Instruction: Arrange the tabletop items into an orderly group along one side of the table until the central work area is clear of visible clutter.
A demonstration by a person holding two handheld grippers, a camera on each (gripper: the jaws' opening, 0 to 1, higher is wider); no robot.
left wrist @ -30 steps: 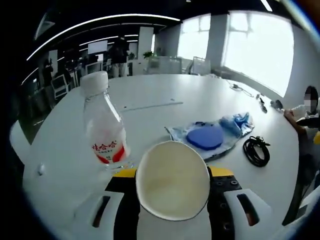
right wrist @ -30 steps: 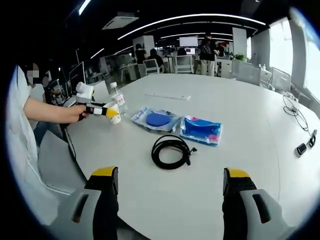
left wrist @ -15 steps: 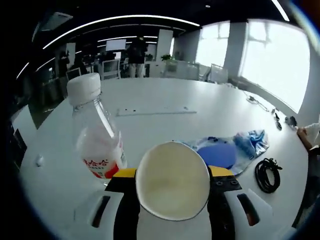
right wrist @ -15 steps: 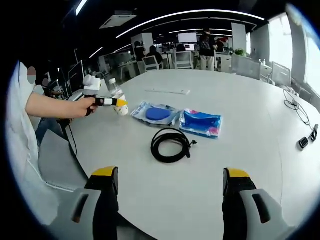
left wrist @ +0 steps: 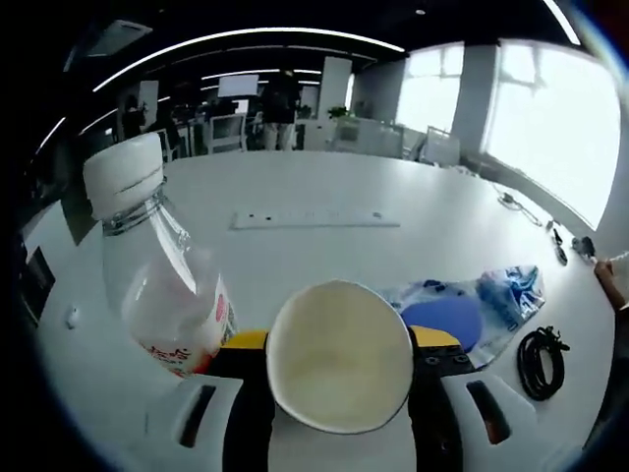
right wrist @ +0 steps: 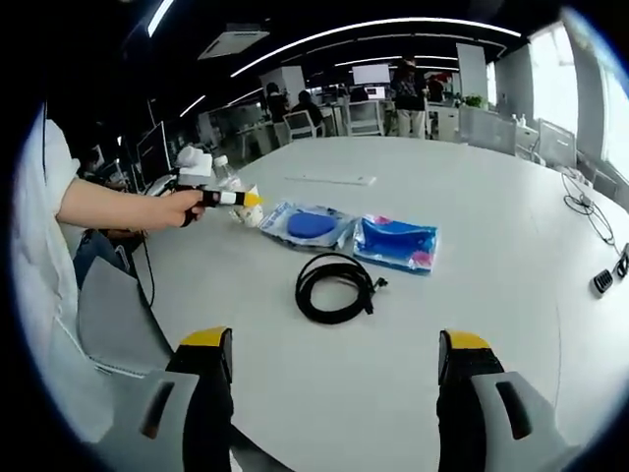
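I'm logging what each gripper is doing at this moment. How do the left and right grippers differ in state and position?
The left gripper is shut on a paper cup, while the right gripper is open and holds nothing. The left one hangs next to the water bottle; the right one hangs apart from the black cable on the white table. Both have yellow-tipped black jaws.

The left gripper view sits low and close over the counter (left wrist: 324,256), looking across it toward bright windows — a paper cup (left wrist: 339,356) and a water bottle (left wrist: 167,285) loom right at the lens. The right gripper view looks from the counter's near edge, higher and farther back, facing the office interior. Both views share the coiled black cable (right wrist: 336,287) and the clear bag with the blue disc (right wrist: 310,224) — and the right gripper view takes in the left hand-held gripper (right wrist: 246,202) itself.
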